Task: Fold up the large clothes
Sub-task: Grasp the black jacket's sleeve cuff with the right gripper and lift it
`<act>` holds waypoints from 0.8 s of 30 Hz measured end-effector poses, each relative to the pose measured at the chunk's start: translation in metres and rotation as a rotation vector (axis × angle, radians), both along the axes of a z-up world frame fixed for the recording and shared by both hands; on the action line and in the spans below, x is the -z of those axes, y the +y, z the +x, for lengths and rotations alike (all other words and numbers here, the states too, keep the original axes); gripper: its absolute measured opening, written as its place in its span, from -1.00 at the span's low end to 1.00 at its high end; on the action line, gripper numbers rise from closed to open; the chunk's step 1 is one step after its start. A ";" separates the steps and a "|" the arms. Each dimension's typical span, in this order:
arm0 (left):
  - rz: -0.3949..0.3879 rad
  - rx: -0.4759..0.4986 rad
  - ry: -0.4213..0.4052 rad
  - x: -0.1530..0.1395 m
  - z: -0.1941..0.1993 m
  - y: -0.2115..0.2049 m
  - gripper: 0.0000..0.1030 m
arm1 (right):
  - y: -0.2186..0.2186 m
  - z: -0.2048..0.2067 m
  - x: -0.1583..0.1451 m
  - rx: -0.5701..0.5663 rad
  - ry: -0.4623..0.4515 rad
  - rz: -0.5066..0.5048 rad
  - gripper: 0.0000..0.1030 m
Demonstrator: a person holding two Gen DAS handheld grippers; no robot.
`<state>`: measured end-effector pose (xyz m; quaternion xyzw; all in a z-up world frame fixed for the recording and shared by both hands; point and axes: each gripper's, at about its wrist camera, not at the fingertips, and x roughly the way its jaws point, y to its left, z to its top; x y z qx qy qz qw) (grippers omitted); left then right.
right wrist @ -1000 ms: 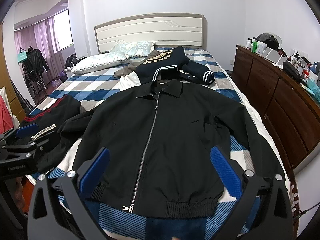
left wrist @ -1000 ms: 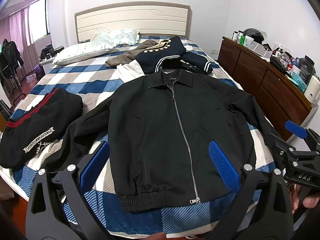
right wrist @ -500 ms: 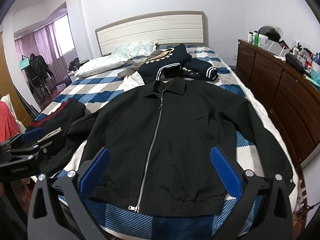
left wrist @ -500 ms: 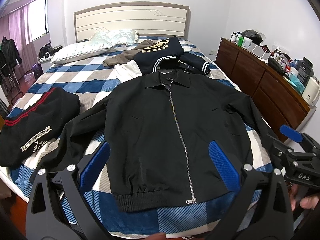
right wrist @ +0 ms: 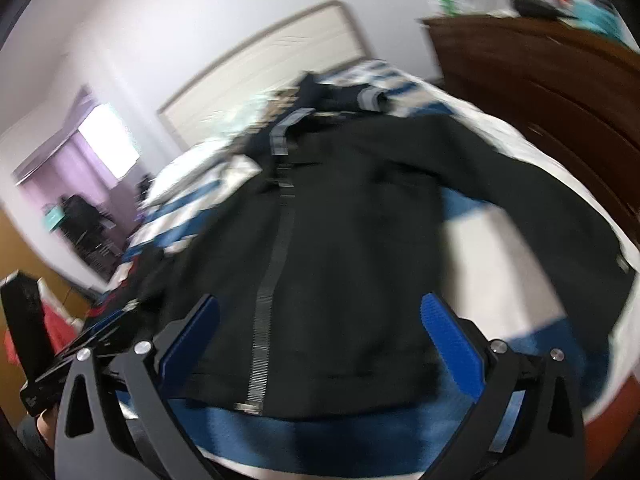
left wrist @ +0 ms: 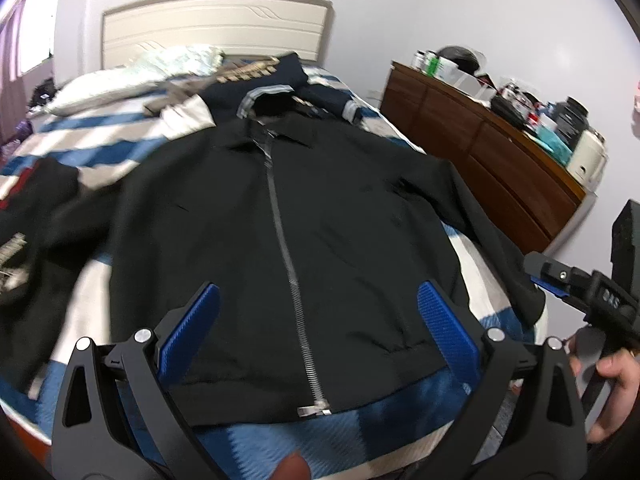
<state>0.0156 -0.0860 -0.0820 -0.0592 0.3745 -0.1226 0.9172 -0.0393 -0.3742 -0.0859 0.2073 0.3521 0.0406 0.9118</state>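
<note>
Two grippers: both spread wide and empty; neither touches cloth
Left gripper (left wrist: 318, 322): blue pads far apart, nothing between them; it hovers over the foot of the bed, aimed up the jacket's middle
Right gripper (right wrist: 318, 326): likewise wide and bare; in the left view it shows at the far right edge, held in a hand (left wrist: 608, 384), just beside the end of the jacket's right-hand sleeve
Jacket (left wrist: 304, 216): black, zipped, lying flat and face up on the bed (left wrist: 360, 436); it lies straight ahead of and below both grippers
Long axis: the zip (left wrist: 288, 264) runs from the hem, nearest the grippers, away to the collar by the headboard (left wrist: 216, 20); so the jacket lies lengthwise along the line of sight
Hem: the nearest edge; it sits just beyond the left pads, with the zip pull near the midline
Sleeves: each spreads outward and toward the foot of the bed; the right-hand sleeve (right wrist: 560, 216) drapes toward the bed's edge by the dresser (left wrist: 500, 160); the left-hand one runs toward a folded dark garment (left wrist: 24, 216)
Nearer side: the right gripper is closer to the right-hand sleeve, the left gripper to the hem and left-hand sleeve; a first fold would likely bring a sleeve in across the zip
Poor view: the right wrist view is blurred and tilted, so how near that gripper stands to the cloth is hard to tell
Beyond: other clothes (left wrist: 280, 80) heaped above the collar, touching or nearly so
</note>
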 end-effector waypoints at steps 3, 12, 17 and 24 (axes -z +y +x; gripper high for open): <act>-0.032 0.033 0.011 0.027 0.006 -0.020 0.88 | -0.055 -0.015 0.020 0.130 0.035 -0.012 0.92; -0.064 0.134 0.076 0.086 0.034 -0.075 0.88 | -0.153 -0.038 0.059 0.305 0.074 -0.215 0.92; -0.017 0.158 0.123 0.117 0.040 -0.092 0.88 | -0.118 -0.018 0.079 0.140 0.073 -0.583 0.92; -0.010 0.153 0.175 0.144 0.048 -0.095 0.88 | -0.092 0.008 0.114 -0.005 0.101 -0.844 0.92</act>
